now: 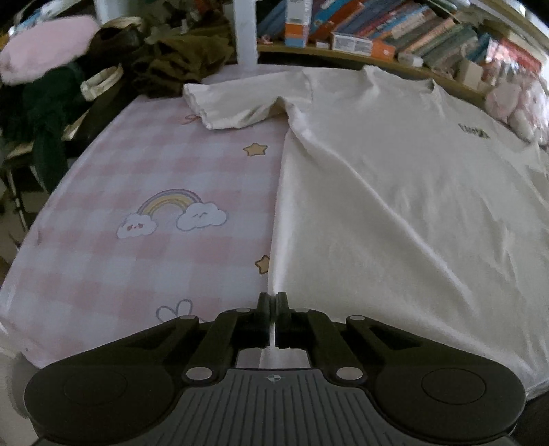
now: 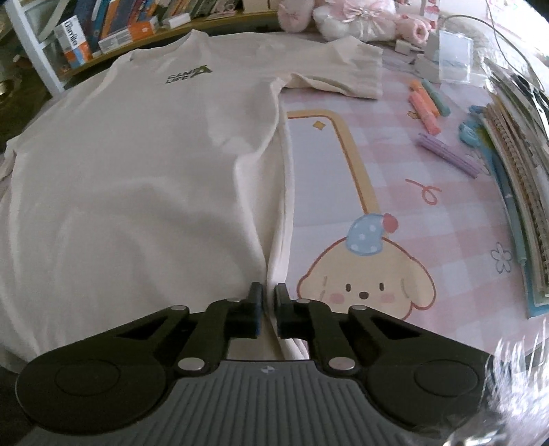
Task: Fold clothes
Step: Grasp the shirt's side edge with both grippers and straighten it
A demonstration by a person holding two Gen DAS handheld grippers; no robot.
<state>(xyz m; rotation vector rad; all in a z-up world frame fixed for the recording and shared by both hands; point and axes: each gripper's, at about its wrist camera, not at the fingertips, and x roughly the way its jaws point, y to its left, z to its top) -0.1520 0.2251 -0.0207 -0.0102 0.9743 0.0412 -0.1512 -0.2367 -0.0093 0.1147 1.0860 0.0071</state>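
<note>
Along the table's near edge, the left hand-held gripper (image 1: 273, 302) and right hand-held gripper (image 2: 267, 298) each pinch a hem corner of the T-shirt (image 1: 394, 192), which stretches lengthwise away toward the collar.

Left wrist view sits just behind the left gripper (image 1: 273, 302), looking forward and steeply down along its fingers, close over the near left hem corner of the white t-shirt (image 1: 394, 206); checked pink mat (image 1: 137, 171) lies left of the tool, bookshelf (image 1: 394, 31) far ahead. Right wrist view sits likewise behind the right gripper (image 2: 267, 295), close over the near right hem; mat right of the tool. Both views share the shirt body, its chest logo (image 2: 188, 75) and the bookshelf.
</note>
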